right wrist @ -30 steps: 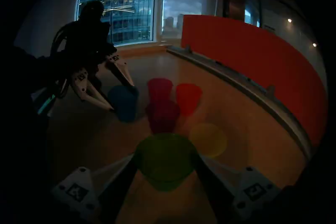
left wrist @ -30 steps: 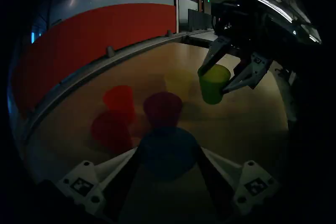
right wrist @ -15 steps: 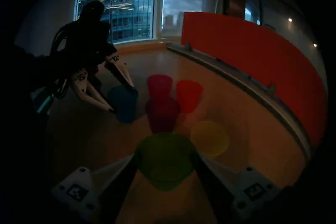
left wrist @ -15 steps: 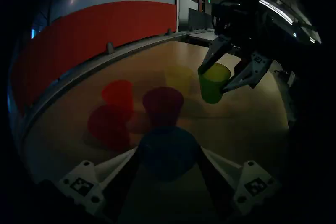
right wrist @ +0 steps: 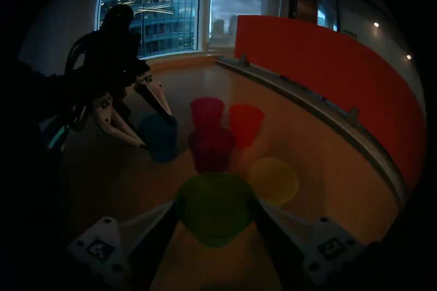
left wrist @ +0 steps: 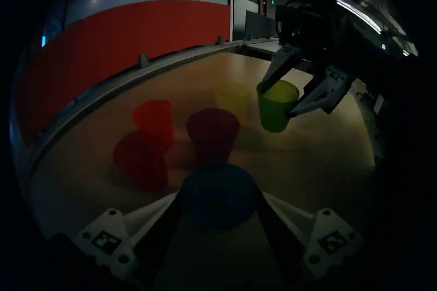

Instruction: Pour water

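Spillage is our worry: green cup, upright and pinched in right gripper near yellow cup, could slop onto table if tipped off-aim toward blue cup, which left gripper pinches. Green cup looks translucent, thin-walled, likely slippery; water level we cannot tell in this dim light.

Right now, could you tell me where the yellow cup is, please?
In the right gripper view the yellow cup stands on the table, just right of the green cup in the right gripper.
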A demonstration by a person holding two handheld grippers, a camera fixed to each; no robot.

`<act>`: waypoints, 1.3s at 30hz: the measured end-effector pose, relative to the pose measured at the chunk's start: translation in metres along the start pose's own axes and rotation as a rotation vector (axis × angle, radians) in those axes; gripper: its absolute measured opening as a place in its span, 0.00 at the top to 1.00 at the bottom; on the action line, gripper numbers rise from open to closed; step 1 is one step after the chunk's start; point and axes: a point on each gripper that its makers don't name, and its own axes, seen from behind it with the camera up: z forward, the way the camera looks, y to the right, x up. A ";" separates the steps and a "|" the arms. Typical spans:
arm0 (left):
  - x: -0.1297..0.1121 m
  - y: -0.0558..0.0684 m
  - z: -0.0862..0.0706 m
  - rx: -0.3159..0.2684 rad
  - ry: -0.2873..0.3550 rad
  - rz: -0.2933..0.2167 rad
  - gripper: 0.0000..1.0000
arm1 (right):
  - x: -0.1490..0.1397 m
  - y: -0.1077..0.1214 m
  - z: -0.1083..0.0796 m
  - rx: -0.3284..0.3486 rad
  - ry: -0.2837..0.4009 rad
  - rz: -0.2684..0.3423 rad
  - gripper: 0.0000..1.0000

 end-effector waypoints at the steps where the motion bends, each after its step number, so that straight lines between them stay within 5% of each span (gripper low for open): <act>1: -0.001 0.000 0.000 0.001 -0.003 0.000 0.11 | 0.000 0.000 0.000 0.000 0.000 0.001 0.04; 12: -0.006 -0.001 0.001 0.008 -0.031 0.013 0.06 | -0.002 -0.002 0.001 0.001 0.005 0.008 0.04; 39: -0.026 -0.005 -0.023 0.035 -0.032 -0.061 0.00 | -0.016 -0.018 0.027 0.018 0.010 0.044 0.02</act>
